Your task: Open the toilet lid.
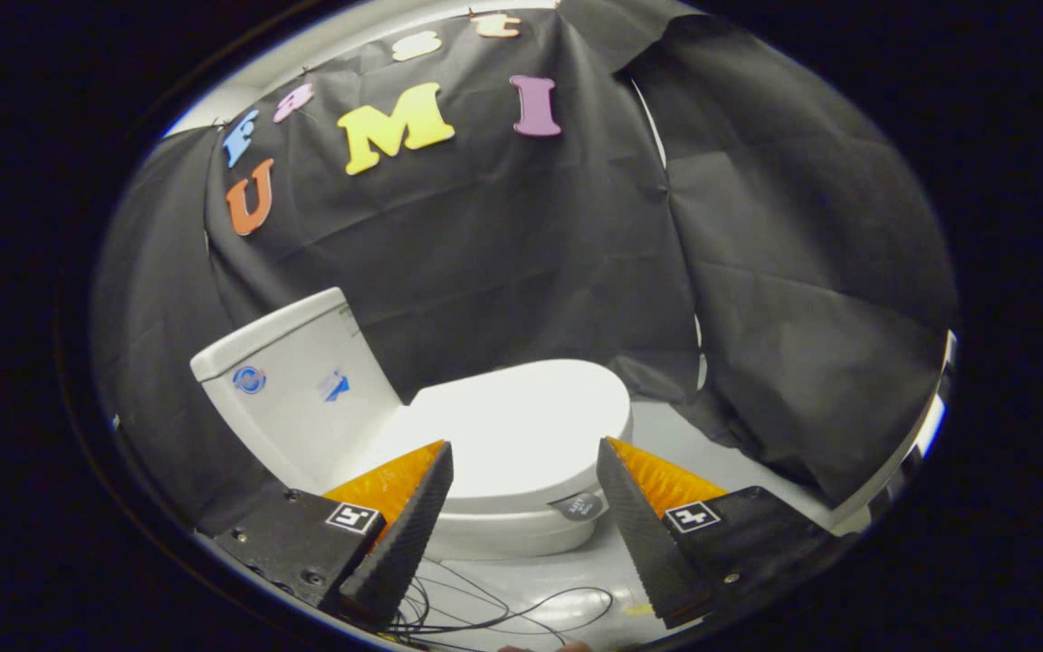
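Glossy white oval toilet lid (521, 426) lies shut on the smooth white ceramic toilet (503, 534), just beyond the tool (521, 457), whose ridged, wedge-shaped fingers (413, 525) spread wide, holding nothing.

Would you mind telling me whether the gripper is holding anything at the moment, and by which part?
Nothing is held. The gripper is open, its fingers spread apart with the closed toilet lid beyond them, untouched.

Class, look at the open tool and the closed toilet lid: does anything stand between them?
Nothing visible does. The tool is open, its fingers apart and empty, with the closed toilet lid just ahead between them. Thin cables lie on the floor below, clear of that path.
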A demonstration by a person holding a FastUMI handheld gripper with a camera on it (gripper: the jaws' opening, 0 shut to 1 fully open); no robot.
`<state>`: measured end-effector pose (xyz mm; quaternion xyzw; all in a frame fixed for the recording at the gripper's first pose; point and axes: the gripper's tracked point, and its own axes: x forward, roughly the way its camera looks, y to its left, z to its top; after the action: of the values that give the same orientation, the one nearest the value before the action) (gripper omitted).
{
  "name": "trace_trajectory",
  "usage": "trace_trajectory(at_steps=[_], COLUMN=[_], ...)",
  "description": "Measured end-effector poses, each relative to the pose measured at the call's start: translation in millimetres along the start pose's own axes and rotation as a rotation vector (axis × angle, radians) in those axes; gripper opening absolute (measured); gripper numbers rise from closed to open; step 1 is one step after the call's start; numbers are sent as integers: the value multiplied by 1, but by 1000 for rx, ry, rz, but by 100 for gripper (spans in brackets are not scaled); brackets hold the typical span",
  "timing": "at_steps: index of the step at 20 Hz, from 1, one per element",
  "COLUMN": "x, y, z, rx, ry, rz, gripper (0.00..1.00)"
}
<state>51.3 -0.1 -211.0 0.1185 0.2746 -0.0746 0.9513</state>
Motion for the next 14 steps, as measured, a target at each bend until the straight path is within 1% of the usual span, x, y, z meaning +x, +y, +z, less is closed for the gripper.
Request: trace_trajectory(at_steps=[5,10,14], x=[37,64,83], y=[-19,-36,-48], z=[-32,-67,-83], rx=[136,274,384], ry=[79,168,227], rz=[-3,-18,-21], gripper=[98,96,96])
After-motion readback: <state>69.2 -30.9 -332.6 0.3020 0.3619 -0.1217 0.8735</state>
